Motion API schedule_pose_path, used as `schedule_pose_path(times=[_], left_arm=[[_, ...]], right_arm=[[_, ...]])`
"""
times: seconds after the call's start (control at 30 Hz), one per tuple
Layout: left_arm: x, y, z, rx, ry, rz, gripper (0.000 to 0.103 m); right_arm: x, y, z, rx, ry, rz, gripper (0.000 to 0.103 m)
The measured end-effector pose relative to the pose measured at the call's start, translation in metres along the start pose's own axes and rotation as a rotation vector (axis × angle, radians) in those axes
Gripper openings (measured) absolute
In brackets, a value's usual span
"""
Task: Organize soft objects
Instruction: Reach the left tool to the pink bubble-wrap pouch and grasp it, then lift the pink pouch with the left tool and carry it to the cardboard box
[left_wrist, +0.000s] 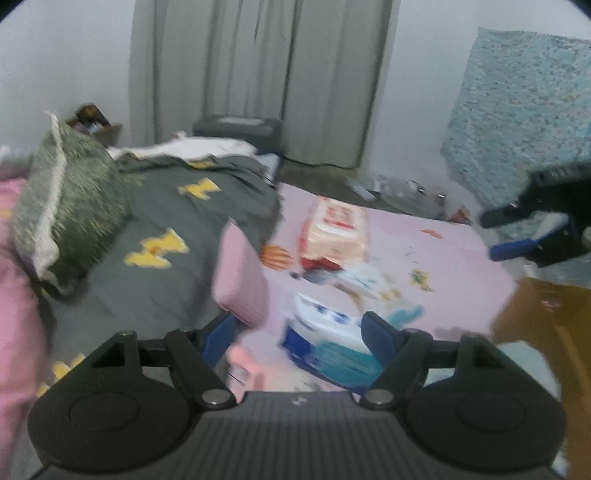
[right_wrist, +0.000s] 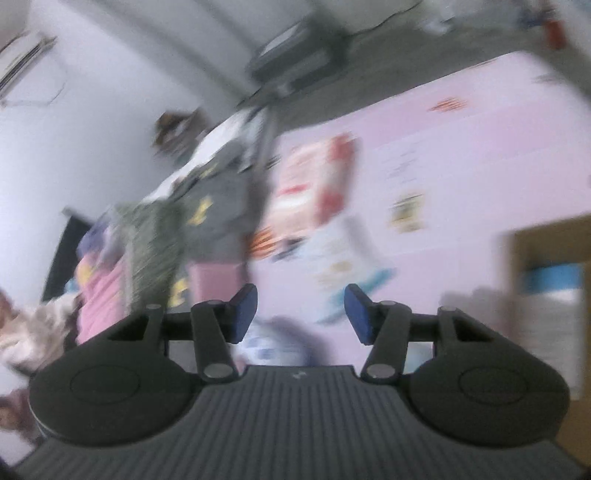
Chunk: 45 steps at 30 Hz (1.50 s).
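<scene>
In the left wrist view my left gripper (left_wrist: 299, 334) is open and empty above a pink mat (left_wrist: 424, 236). Just beyond its fingers lie a blue and white soft pack (left_wrist: 325, 336) and a pink cushion (left_wrist: 242, 273). A red and white pack (left_wrist: 334, 229) lies farther off. A grey blanket with yellow marks (left_wrist: 166, 236) carries a green speckled pillow (left_wrist: 70, 203) at the left. My right gripper (left_wrist: 532, 221) shows at the right edge there. In the blurred right wrist view my right gripper (right_wrist: 300, 310) is open and empty over the same mat (right_wrist: 461, 147).
A brown cardboard box (left_wrist: 546, 325) stands at the right by the mat; it also shows in the right wrist view (right_wrist: 546, 243). Grey curtains (left_wrist: 258, 74) hang at the back. A blue speckled cloth (left_wrist: 517, 110) hangs at the right. Clutter lies on the floor behind the mat.
</scene>
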<state>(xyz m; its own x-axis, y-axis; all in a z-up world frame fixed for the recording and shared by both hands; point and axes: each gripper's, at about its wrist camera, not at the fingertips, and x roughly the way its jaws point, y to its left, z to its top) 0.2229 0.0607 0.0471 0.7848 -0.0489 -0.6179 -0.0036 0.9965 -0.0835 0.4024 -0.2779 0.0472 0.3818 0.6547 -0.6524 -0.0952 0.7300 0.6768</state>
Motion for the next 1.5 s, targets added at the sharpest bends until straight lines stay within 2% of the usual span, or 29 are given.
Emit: schedule_pose_path(times=[0.13, 0.2, 0.3, 0.33, 0.53, 0.7, 0.77, 0.9, 1.03, 1.1, 1.17, 1.27, 1.4, 1.5], left_arm=[[0.02, 0.008, 0.009, 0.03, -0.013, 0.062, 0.062], [0.032, 0.012, 0.014, 0.044, -0.019, 0.08, 0.059], [0.054, 0.017, 0.02, 0.057, -0.007, 0.094, 0.048], [0.063, 0.019, 0.023, 0.055, 0.005, 0.095, 0.043], [0.109, 0.03, 0.031, 0.047, 0.077, 0.093, 0.03], [0.134, 0.036, 0.033, 0.042, 0.116, 0.11, 0.027], [0.141, 0.041, 0.034, 0.028, 0.134, 0.116, 0.023], [0.142, 0.048, 0.036, 0.014, 0.138, 0.102, 0.022], [0.138, 0.05, 0.037, -0.011, 0.148, 0.093, 0.022], [0.138, 0.052, 0.037, -0.024, 0.153, 0.089, 0.022], [0.137, 0.053, 0.039, -0.039, 0.16, 0.089, 0.023], [0.134, 0.057, 0.041, -0.065, 0.168, 0.086, 0.03], [0.128, 0.061, 0.042, -0.079, 0.161, 0.111, 0.048], [0.131, 0.066, 0.042, -0.092, 0.195, 0.1, 0.049]], right_arm=[[0.069, 0.049, 0.012, -0.031, 0.11, 0.073, 0.055], [0.104, 0.067, 0.017, -0.026, 0.152, 0.086, 0.055], [0.161, 0.082, 0.024, -0.002, 0.229, 0.098, 0.055], [0.18, 0.083, 0.026, 0.005, 0.252, 0.099, 0.056], [0.268, 0.069, 0.032, 0.089, 0.343, 0.087, 0.057], [0.31, 0.052, 0.031, 0.165, 0.38, 0.122, 0.065], [0.318, 0.049, 0.03, 0.184, 0.386, 0.145, 0.072], [0.325, 0.049, 0.027, 0.204, 0.41, 0.19, 0.072], [0.322, 0.058, 0.022, 0.167, 0.425, 0.209, 0.072], [0.317, 0.065, 0.02, 0.135, 0.419, 0.203, 0.067], [0.312, 0.072, 0.019, 0.104, 0.414, 0.193, 0.057], [0.306, 0.079, 0.018, 0.061, 0.391, 0.164, 0.049], [0.299, 0.084, 0.018, 0.038, 0.365, 0.138, 0.044], [0.295, 0.083, 0.02, 0.043, 0.355, 0.139, 0.04]])
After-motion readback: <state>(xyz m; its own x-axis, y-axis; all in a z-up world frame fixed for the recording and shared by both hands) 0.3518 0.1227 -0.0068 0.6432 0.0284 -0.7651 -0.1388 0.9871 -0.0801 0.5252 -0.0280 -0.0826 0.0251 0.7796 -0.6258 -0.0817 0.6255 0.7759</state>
